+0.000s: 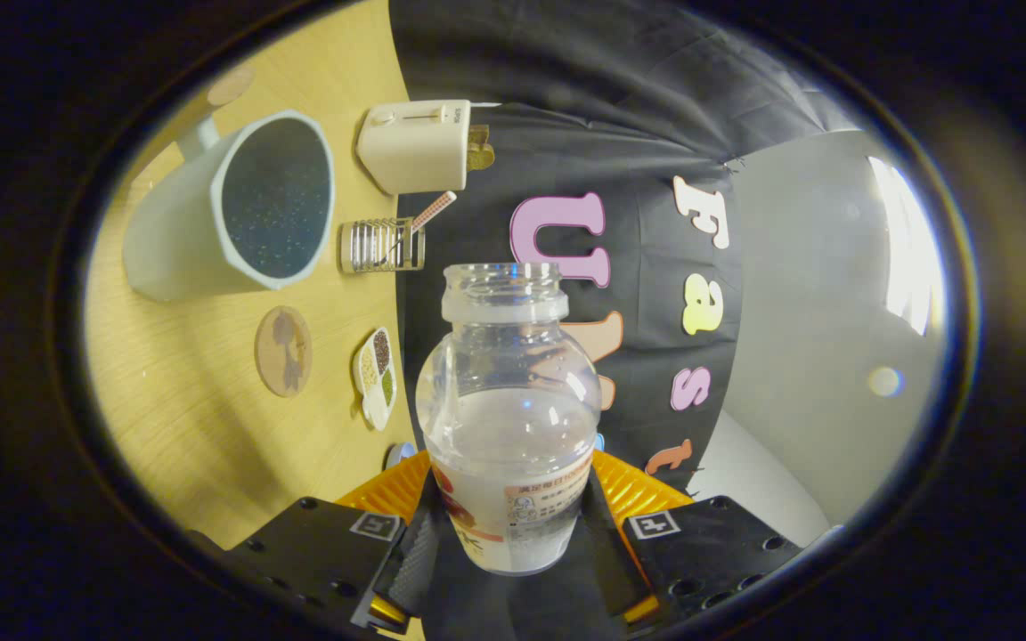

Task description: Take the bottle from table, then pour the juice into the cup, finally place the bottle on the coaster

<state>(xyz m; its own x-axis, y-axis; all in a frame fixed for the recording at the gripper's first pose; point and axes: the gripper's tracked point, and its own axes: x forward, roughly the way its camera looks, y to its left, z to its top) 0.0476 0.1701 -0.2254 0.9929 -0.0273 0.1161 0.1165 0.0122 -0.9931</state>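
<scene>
Plainly, in the gripper view we saw the hand-held gripper (509,525) clamped on the bottle (508,418), with one finger pressed against each side of its lower body. The bottle was clear and uncapped, its open mouth pointing away from the fingers, and a pale liquid filled roughly its lower half. A printed label wrapped the part nearest the fingers.

The whole scene appeared rolled to one side, so the desk (183,418) stood like a wall beside the bottle. We could not tell whether any liquid was leaving the mouth.

Beyond the fingers, against the desk, we saw the cup (237,209), a pale mug with a dark, speckled inside and a handle on its far side. Its opening faced us. Just beside the cup, nearer the fingers, lay the coaster (283,351), a round brown disc with a darker figure on it, bare of anything. The bottle was well apart from both and touched neither.

Next to the coaster sat a small dish (377,377) split into compartments of differently coloured contents. Further along we saw a clear ribbed glass (381,246) holding a striped straw (431,212), and past that a cream toaster (419,146). A second round disc (230,85) lay beyond the cup, near the desk's far end.
</scene>
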